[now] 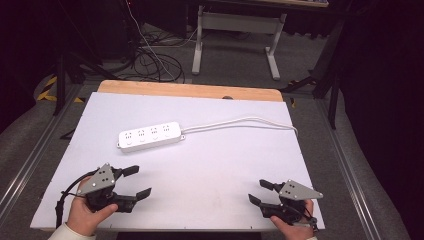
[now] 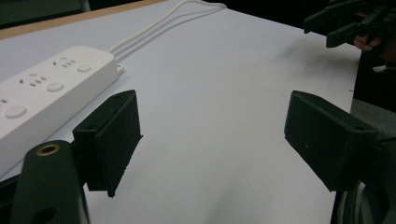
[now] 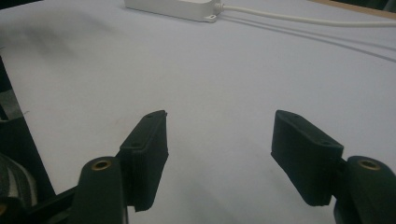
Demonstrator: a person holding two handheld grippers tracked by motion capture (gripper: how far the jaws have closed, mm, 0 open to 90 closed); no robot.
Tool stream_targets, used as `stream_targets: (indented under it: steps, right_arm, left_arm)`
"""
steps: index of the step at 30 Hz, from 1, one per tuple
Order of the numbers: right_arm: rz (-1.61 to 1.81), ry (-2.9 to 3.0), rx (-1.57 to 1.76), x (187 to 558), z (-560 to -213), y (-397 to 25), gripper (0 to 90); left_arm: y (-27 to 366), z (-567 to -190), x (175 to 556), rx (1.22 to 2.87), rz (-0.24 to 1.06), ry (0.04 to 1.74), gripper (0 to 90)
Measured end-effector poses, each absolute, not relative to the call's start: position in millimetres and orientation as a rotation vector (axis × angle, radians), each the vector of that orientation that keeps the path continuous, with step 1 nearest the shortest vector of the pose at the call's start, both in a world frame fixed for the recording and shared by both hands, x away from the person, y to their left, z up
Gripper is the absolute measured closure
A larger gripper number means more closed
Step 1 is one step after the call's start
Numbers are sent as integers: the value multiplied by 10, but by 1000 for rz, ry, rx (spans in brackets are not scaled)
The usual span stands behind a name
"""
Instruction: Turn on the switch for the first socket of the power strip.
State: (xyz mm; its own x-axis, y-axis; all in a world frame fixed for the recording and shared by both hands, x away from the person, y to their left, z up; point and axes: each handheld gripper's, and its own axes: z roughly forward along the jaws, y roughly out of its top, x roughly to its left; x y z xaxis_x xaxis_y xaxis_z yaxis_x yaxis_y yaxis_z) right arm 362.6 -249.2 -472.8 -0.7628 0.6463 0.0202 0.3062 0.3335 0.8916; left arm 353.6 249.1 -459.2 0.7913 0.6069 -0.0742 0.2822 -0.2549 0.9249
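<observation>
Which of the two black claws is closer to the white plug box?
The left gripper, at the table's near-left corner. The power strip lies just beyond its open jaws, while the right gripper sits over at the near-right corner, much farther off.

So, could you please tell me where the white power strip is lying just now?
In the high view the power strip lies on the white table, left of centre, ahead of the open left tongs; its cord trails off right.

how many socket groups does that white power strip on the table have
4, in a row along the power strip top, running from its left end to the cord end, seen from the high view. None look hidden.
</observation>
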Motion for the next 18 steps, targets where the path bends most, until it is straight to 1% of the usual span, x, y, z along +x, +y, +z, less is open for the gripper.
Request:
stream_targets:
  steps: [3,4,5,8,12,15,18]
  right_arm:
    - [1402,2266,845,3626,-4727,-2495,367]
    - [1403,2267,845,3626,-4727,-2495,367]
    - [1403,2266,845,3626,-4729,-2494,367]
    - [1402,2267,845,3627,-4731,-2495,367]
    - [1402,2267,846,3625,-4730,-2496,367]
    - [1401,2267,845,3623,-4731,-2496,367]
    - [1400,2267,844,3626,-4731,-2496,367]
  left_arm:
    - [2550,-4720,3496,1824,322,686,196]
    - [2565,-4742,3487,1839,357,684,196]
    - [2565,-4742,3487,1839,357,684,197]
    - [2597,-4794,3464,1870,416,693,198]
    - [2604,-4848,3461,1885,428,720,196]
    - [2644,-4861,3508,1862,407,770,207]
    - [2691,-4856,3532,1855,431,779,206]
